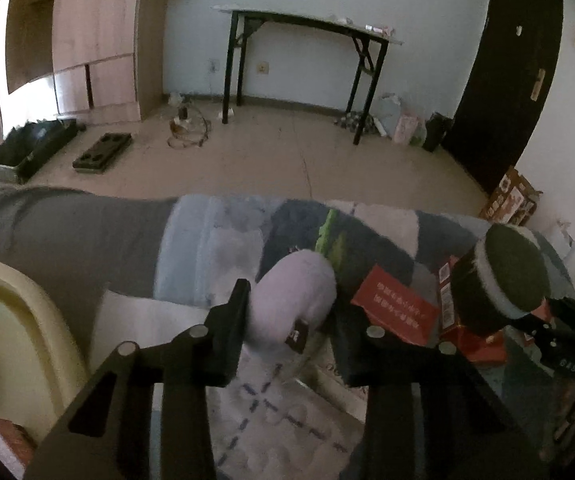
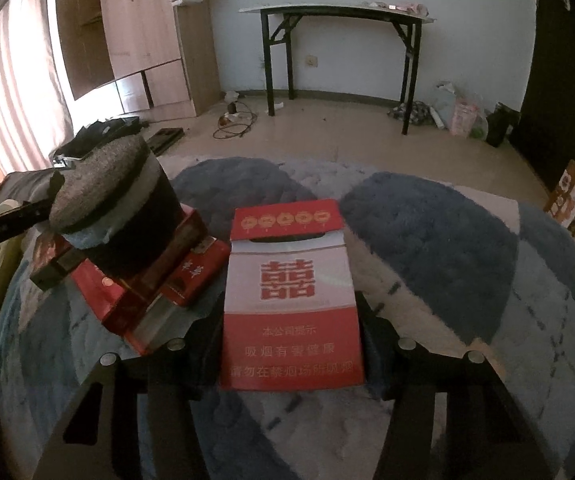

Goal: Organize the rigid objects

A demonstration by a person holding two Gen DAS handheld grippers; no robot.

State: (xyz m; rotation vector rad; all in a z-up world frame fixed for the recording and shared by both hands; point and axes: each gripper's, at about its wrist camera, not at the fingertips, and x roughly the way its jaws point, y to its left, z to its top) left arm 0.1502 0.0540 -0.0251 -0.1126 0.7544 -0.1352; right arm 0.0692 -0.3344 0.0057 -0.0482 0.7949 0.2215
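In the left wrist view, the left hand-held gripper (image 1: 293,320) is clamped on a pale lilac rounded object (image 1: 293,300), soft-looking and blurred, so what it is cannot be told. It sits over the patterned blanket (image 1: 223,232) of the bed, its long axis running from the jaws up and to the right, away from the camera. The left finger (image 1: 233,320) presses its flank; the right finger is partly hidden behind it. Just right of it lies a red box (image 1: 395,312) with white lettering, and further right a dark cylinder (image 1: 499,280) with a pale band stands tilted on other red boxes, beside the other black gripper (image 1: 559,336). A cream plastic rim (image 1: 15,320) shows at the left edge. In the right wrist view, the right hand-held gripper (image 2: 291,344) stands partly closed around a red and white cigarette box (image 2: 291,304) lying flat on the blanket (image 2: 447,240), its long axis pointing straight away from the camera, with the flip lid open at the far end. Its fingers flank the box's near half and appear to touch its sides. The dark cylinder (image 2: 119,216) rests atop stacked red boxes (image 2: 147,300) to the left. Only this view shows the box's face; only the left view shows the lilac object.
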